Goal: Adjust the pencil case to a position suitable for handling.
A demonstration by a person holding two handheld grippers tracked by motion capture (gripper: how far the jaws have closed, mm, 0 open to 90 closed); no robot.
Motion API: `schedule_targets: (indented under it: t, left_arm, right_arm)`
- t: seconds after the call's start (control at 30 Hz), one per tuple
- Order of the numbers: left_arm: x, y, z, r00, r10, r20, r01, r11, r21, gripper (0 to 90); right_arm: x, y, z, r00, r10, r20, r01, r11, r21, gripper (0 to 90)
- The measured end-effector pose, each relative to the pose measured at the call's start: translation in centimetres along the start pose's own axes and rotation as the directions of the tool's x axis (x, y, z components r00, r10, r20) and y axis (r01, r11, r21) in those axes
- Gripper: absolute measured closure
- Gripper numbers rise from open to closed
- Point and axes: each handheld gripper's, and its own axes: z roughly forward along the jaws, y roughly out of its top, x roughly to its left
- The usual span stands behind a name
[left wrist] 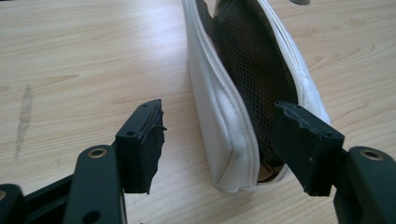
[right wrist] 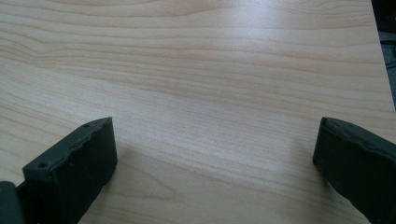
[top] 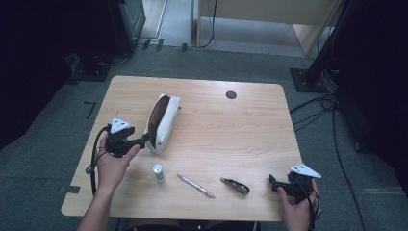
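Light wood-grain worktop (top: 216, 130) w/ rounded corners, on grey carpet in a dim room. White fabric pouch (top: 162, 122), long & soft-sided, lies unzipped toward the left edge, dark mesh lining showing. Left gripper (left wrist: 219, 144) at the pouch's near end: jaws apart, one outside the white wall, other by the mesh opening, pads not pressing, so released. Left gripper view gives zip teeth & mesh weave; high view doesn't. Right gripper (top: 273, 183) at near right corner, jaws spread wide over bare wood. Near edge: small green-white tube (top: 158, 173), pen (top: 196, 186), dark clip-like item (top: 235, 186).
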Motion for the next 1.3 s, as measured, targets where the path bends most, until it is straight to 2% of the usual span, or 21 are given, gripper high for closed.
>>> schedule_targets:
  t: [0.13, 0.27, 0.33, 0.5, 0.6, 0.67, 0.7, 0.77, 0.87, 1.03, 1.17, 1.3]
  left_arm:
    - [-0.4, 0.3, 1.1, 0.9997, 0.017, -0.015, -0.017, 0.9993, 0.033, 39.4]
    - [-0.4, 0.6, 2.2, 0.9988, 0.012, -0.047, -0.008, 0.9967, 0.08, 45.0]
    - [-0.4, 0.7, 2.6, 0.9986, 0.002, -0.053, 0.003, 0.996, 0.089, 47.9]
    - [-0.7, 0.9, 3.5, 0.9975, 0.007, -0.07, 0.0, 0.9938, 0.111, 54.1]
    - [-0.8, 0.9, 3.7, 0.9968, 0.006, -0.08, 0.002, 0.9944, 0.106, 63.2]
    - [-0.8, 0.9, 3.8, 0.997, 0.005, -0.077, 0.003, 0.9952, 0.097, 73.4]
    - [-0.6, 1.0, 3.8, 0.9959, -0.003, -0.09, 0.011, 0.9963, 0.085, 77.3]
    - [-0.3, 1.1, 3.7, 0.9974, -0.011, -0.071, 0.016, 0.9977, 0.067, 81.3]
    - [-0.2, 1.3, 3.7, 0.998, -0.01, -0.063, 0.013, 0.9984, 0.054, 82.9]
    - [-0.5, 2.1, 3.4, 0.9992, 0.022, -0.034, -0.021, 0.9994, 0.027, 83.6]
    - [-1.5, 2.9, 3.6, 0.9983, 0.056, 0.018, -0.056, 0.9979, 0.031, 83.8]
    - [-2.6, 3.3, 4.1, 0.9976, 0.059, 0.035, -0.06, 0.9977, 0.03, 83.8]
  right_arm:
    - [0.0, 0.0, 0.0, 1.0, 0.0, 0.0, 0.0, 1.0, 0.0, 0.0]
    - [0.0, 0.0, 0.0, 1.0, 0.0, 0.0, 0.0, 1.0, 0.0, 0.0]
    - [0.0, 0.0, 0.0, 1.0, 0.0, 0.0, 0.0, 1.0, 0.0, 0.0]
    - [0.0, 0.0, 0.0, 1.0, 0.0, 0.0, 0.0, 1.0, 0.0, 0.0]
    - [0.0, 0.0, 0.0, 1.0, -0.001, 0.0, 0.001, 1.0, -0.001, 0.0]
    - [0.0, 0.0, 0.0, 1.0, 0.0, 0.0, 0.0, 1.0, -0.001, 0.0]
    - [0.0, 0.0, 0.0, 1.0, 0.0, 0.0, 0.0, 1.0, -0.001, 0.0]
    - [0.0, 0.0, 0.0, 1.0, -0.001, 0.0, 0.001, 1.0, -0.001, 0.0]
    - [0.0, 0.0, 0.0, 1.0, -0.001, 0.0, 0.001, 1.0, -0.001, 0.0]
    - [0.0, 0.0, 0.0, 1.0, 0.0, 0.0, 0.0, 1.0, -0.001, 0.0]
    - [0.0, 0.0, 0.0, 1.0, 0.0, 0.0, 0.0, 1.0, -0.001, 0.0]
    - [0.0, 0.0, 0.0, 1.0, 0.0, 0.0, 0.0, 1.0, -0.001, 0.0]
